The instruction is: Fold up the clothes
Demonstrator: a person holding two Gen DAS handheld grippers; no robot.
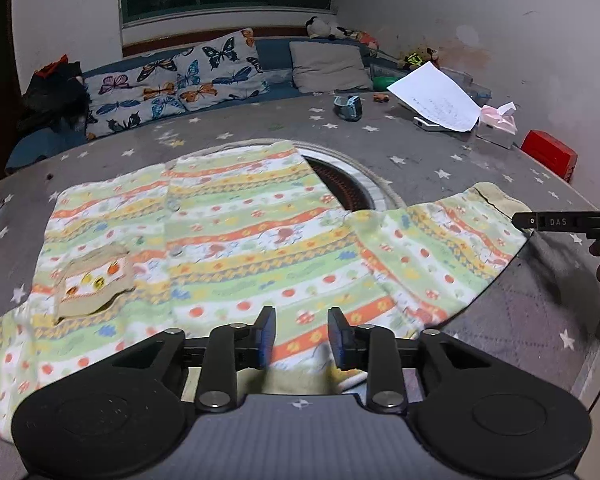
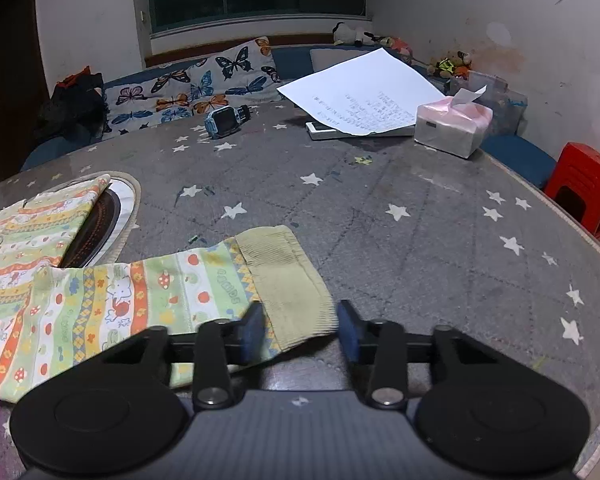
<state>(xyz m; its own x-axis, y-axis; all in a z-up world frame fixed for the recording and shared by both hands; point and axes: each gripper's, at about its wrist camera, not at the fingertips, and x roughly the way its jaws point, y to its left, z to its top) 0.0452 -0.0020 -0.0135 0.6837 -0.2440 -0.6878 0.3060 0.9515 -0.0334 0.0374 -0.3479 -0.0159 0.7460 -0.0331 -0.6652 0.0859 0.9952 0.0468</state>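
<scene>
A child's striped top (image 1: 236, 232) with fruit and animal prints lies flat on the grey star-print table (image 1: 420, 148). It has a beige chest pocket (image 1: 96, 284) at the left and one sleeve (image 1: 440, 252) stretched out to the right. My left gripper (image 1: 302, 338) hovers open over the garment's near hem. In the right wrist view the sleeve (image 2: 140, 292) ends in a beige ribbed cuff (image 2: 292, 292). My right gripper (image 2: 300, 330) stands open with the cuff's near edge between its fingers. The right gripper's tip (image 1: 540, 222) also shows beside the cuff.
A round inset hotplate (image 1: 340, 184) is partly covered by the top. Further back lie a blue watch (image 2: 226, 118), a white paper sheet (image 2: 360, 92), a tissue pack (image 2: 452, 124) and a red stool (image 2: 588, 184). Butterfly cushions (image 1: 168, 80) line the bench behind.
</scene>
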